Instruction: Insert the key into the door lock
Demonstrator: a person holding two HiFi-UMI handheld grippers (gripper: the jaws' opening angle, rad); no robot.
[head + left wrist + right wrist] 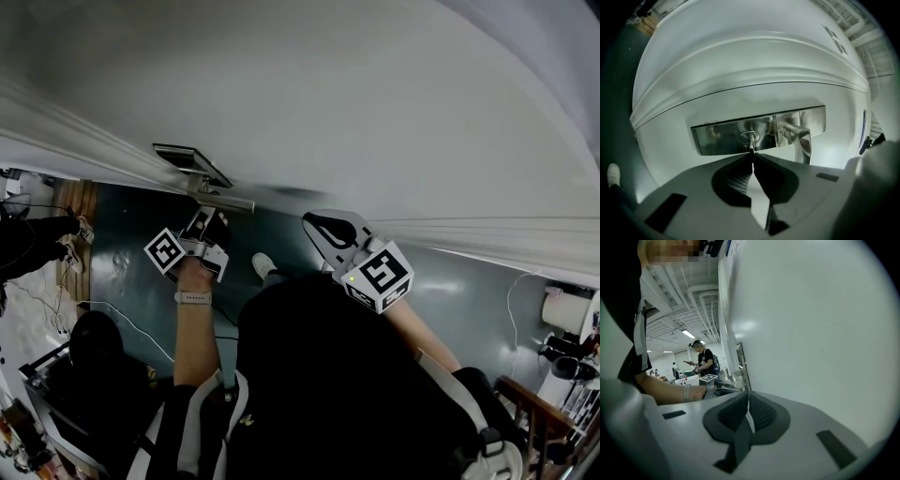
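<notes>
A metal lock plate [717, 136] is set in the white door [750, 65], with an oval keyhole [744, 137] and a lever handle [800, 136] to its right. My left gripper [753, 157] is shut on a thin key [752, 145], whose tip sits at the keyhole. In the head view the left gripper [208, 223] is just under the lock plate [190, 159] and handle [225, 197]. My right gripper [328, 230] hangs to the right, close to the door; its jaws [748, 397] are shut with nothing between them.
The door [820, 324] fills the right of the right gripper view. A person [704, 359] stands far off in the room behind. Dark green floor [469, 300] lies below, with cables [122, 314] at the left and a chair [534, 403] at the right.
</notes>
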